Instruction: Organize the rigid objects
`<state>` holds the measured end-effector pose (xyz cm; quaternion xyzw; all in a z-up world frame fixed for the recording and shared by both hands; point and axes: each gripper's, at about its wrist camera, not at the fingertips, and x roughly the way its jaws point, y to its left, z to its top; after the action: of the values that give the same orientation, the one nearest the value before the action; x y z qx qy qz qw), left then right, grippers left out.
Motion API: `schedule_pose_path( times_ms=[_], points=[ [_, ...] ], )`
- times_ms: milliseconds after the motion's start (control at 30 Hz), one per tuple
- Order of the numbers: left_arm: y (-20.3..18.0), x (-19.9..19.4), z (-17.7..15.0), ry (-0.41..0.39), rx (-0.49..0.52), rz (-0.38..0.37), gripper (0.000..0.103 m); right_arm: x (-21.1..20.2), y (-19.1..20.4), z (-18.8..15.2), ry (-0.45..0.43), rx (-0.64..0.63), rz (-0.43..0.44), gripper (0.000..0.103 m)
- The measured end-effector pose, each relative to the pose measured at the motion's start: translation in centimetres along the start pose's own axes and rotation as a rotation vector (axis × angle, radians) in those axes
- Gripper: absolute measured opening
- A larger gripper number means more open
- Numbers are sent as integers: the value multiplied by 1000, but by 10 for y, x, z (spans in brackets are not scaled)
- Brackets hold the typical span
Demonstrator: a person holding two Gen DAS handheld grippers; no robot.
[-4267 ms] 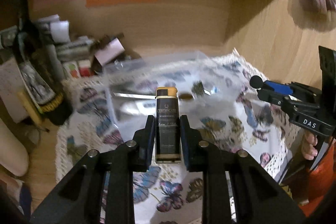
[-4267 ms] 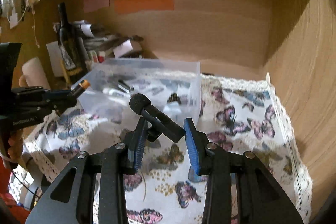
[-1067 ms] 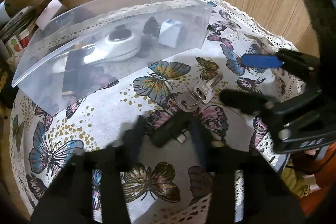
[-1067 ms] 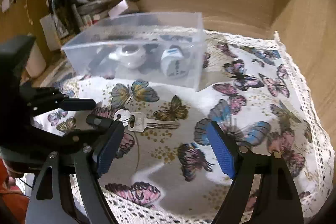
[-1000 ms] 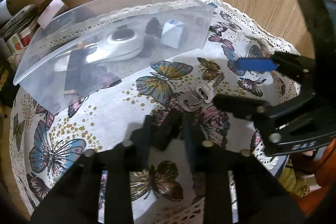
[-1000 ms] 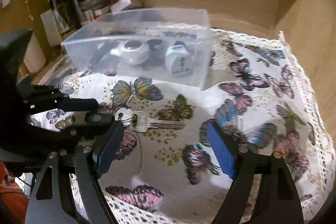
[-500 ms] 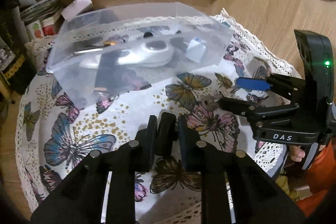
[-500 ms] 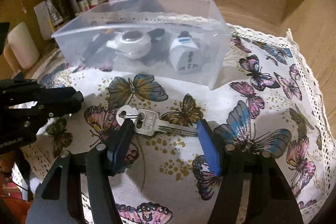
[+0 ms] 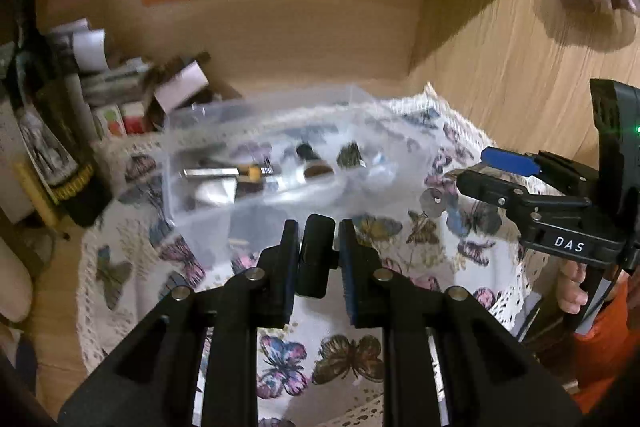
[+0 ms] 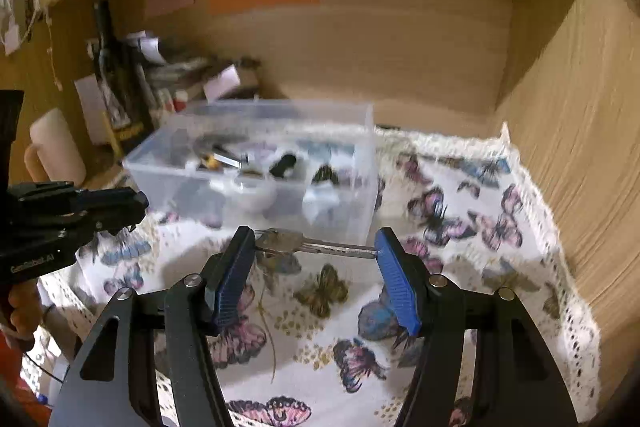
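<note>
1. Above the butterfly cloth (image 10: 460, 227), both tools are airborne and loaded: we're in the carry step, items lifted and headed for the clear plastic bin (image 10: 256, 163).
2. Left gripper (image 9: 318, 247): fingers pressed in on a small black object (image 9: 316, 255), standing upright between the pads; what it is I cannot tell.
3. Right gripper (image 10: 316, 247): jaws held wide yet bridged by the key (image 10: 304, 245), pinched end to end, bow at the left pad, tip at the right pad.
4. From the left wrist camera, that key hangs at about 3 o'clock, clear of the cloth, the bin sitting at 12.
5. From the right wrist camera, the bin stands at 11 o'clock just beyond the key, open-topped, already holding a white round piece, a metal bar and some dark bits; blur hides the rest.
6. Clutter and a dark bottle (image 10: 116, 67) stand at 10 o'clock against the wooden back wall, well apart from the action.
7. Next move, as I judge it: carry each load over the bin's near wall, then let go above a free patch.
8. Watch it: the end-to-end hold on the key looks slippery, so a tilt could drop it short.
</note>
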<state>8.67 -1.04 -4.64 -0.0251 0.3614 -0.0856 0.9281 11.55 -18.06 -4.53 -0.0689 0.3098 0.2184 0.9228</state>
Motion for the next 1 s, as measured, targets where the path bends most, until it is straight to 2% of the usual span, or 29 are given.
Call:
schedule_pose_path(
  times_ms=[100, 267, 500, 600, 733, 1000],
  points=[
    [3, -11, 12, -50, 0, 18, 19, -5, -4, 9, -37, 30, 22, 59],
    [13, -22, 33, -120, -4, 44, 19, -15, -3, 28, -108, 29, 7, 59],
    [26, -23, 57, -182, -11, 66, 19, -24, -1, 61, -202, 14, 10, 59],
    [33, -15, 64, -174, -22, 73, 19, -19, 3, 72, -224, 4, 13, 59],
    [43, 7, 67, -136, -38, 87, 19, 1, 8, 81, -207, 1, 21, 59],
    [65, 60, 58, -3, -96, 83, 19, 60, 15, 76, -76, -17, 4, 59]
  ],
)
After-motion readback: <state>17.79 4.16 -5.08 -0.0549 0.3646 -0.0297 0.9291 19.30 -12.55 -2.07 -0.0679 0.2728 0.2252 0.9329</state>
